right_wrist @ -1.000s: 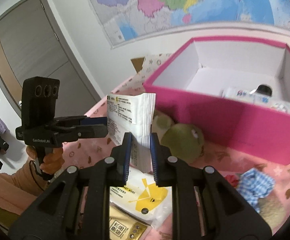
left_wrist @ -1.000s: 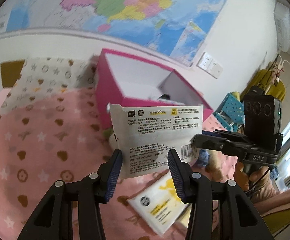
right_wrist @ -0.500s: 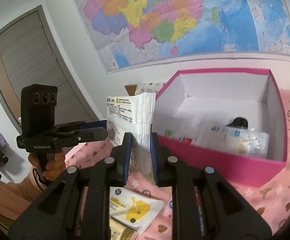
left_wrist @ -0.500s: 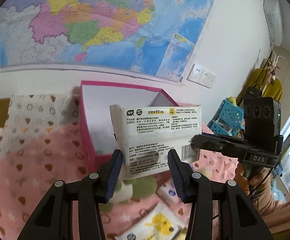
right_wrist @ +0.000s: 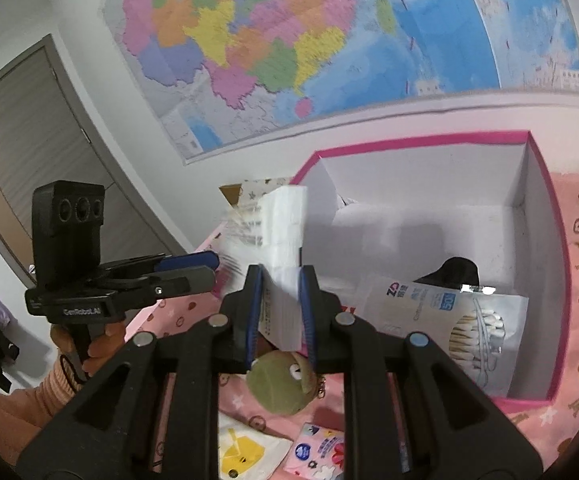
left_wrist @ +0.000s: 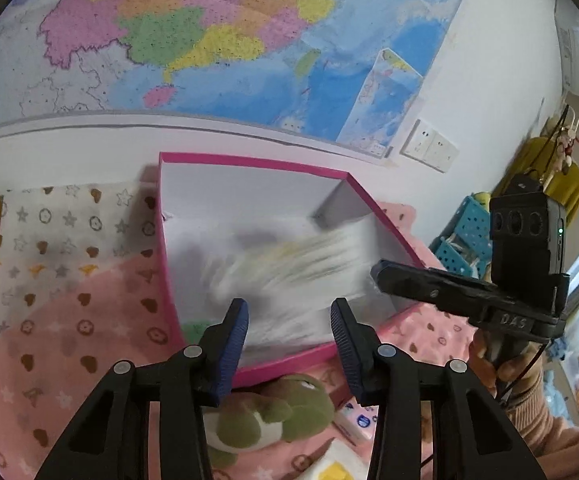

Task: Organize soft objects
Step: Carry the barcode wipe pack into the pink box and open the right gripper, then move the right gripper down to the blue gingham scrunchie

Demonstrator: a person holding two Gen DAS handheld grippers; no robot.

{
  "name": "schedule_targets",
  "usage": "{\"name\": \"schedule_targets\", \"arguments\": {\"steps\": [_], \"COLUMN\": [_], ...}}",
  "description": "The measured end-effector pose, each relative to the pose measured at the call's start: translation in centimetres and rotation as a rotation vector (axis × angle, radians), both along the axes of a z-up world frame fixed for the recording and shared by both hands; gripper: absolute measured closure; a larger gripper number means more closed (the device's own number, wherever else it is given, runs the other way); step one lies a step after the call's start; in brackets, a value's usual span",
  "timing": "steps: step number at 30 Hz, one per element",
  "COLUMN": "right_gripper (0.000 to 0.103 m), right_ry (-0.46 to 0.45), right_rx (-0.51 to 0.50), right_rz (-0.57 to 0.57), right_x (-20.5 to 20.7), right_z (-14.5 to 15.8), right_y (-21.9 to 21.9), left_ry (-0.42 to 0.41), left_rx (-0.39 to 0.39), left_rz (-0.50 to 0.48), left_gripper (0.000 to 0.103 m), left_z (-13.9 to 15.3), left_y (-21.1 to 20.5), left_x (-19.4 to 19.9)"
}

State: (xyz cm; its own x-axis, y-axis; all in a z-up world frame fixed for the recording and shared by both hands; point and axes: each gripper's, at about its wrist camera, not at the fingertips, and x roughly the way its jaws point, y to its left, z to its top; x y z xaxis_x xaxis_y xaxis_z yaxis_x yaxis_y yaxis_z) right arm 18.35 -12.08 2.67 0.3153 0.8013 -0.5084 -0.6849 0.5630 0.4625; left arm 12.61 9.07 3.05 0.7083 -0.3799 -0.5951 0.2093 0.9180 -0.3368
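My right gripper (right_wrist: 280,300) is shut on the edge of a white wet-wipe pack (right_wrist: 279,232) and holds it over the left rim of the pink box (right_wrist: 561,280). In the left wrist view the pack (left_wrist: 289,272) is a blurred white shape above the pink box (left_wrist: 167,264), beyond my open left gripper (left_wrist: 288,322), which does not touch it. The right gripper's finger (left_wrist: 417,280) reaches in from the right. A green frog plush (left_wrist: 273,412) lies in front of the box; it also shows in the right wrist view (right_wrist: 281,380).
The box holds a cotton-swab bag (right_wrist: 449,320) and a black item (right_wrist: 455,270). A yellow-print wipe pack (right_wrist: 245,452) and a small pink tissue pack (right_wrist: 321,452) lie on the pink blanket (left_wrist: 69,320). A map-covered wall stands behind.
Both grippers rose and moved toward the box. The pack now tilts in over the box and is blurred with motion, clear of the left fingers.
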Motion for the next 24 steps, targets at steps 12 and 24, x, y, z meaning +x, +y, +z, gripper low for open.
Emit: {"name": "schedule_targets", "arguments": {"steps": [12, 24], "right_gripper": [0.082, 0.071], "right_ry": [0.053, -0.006], "right_rx": [-0.049, -0.016], "right_rz": [-0.052, -0.061], "right_x": [1.3, -2.6], "right_z": [-2.3, -0.2], "right_y": [-0.3, -3.6], "left_ry": [-0.03, -0.1], "left_rx": [0.018, -0.009], "left_rz": [-0.001, -0.022], "left_gripper": [0.06, 0.052], "left_z": [0.3, 1.0], "left_y": [-0.5, -0.8], "left_x": [-0.8, -5.6]}}
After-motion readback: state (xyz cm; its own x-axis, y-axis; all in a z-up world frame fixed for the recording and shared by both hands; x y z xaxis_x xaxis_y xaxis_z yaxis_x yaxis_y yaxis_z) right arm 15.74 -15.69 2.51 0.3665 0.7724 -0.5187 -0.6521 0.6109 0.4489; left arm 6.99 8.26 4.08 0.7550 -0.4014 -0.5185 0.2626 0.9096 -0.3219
